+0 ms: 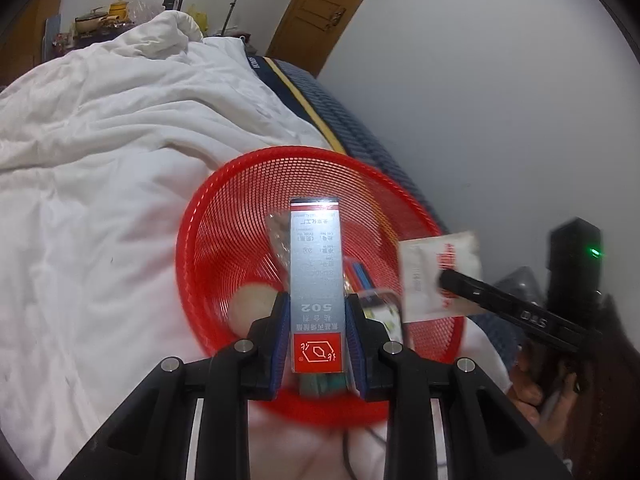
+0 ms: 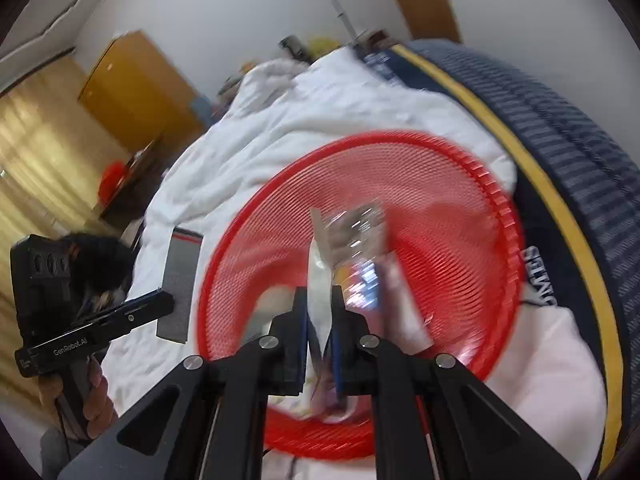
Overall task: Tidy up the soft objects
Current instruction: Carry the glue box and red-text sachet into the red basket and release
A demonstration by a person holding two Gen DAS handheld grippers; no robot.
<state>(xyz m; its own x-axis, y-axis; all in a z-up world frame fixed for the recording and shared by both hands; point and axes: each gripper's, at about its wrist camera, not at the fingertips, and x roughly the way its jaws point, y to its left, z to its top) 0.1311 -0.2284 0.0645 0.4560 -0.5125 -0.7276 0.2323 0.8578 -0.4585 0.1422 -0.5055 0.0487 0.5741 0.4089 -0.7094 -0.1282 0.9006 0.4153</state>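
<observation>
A red mesh basket [image 1: 224, 216] sits on a white duvet; it also shows in the right wrist view [image 2: 460, 200]. My left gripper [image 1: 316, 312] is shut on a grey and red 502 glue box [image 1: 316, 264], held upright over the basket. My right gripper [image 2: 320, 304] is shut on a white sachet [image 2: 320, 292], seen edge-on above the basket; in the left wrist view the sachet [image 1: 424, 264] hangs over the basket's right rim. Clear wrappers [image 1: 280, 236], a blue packet [image 1: 360, 276] and a pale round item [image 1: 252, 304] lie inside the basket.
The white duvet [image 1: 100, 160] covers the bed. A navy mattress edge with a yellow stripe [image 2: 560, 208] runs along the white wall [image 1: 480, 100]. Clutter and pots [image 1: 100, 16] stand at the far end. A wooden cabinet [image 2: 132, 88] stands left.
</observation>
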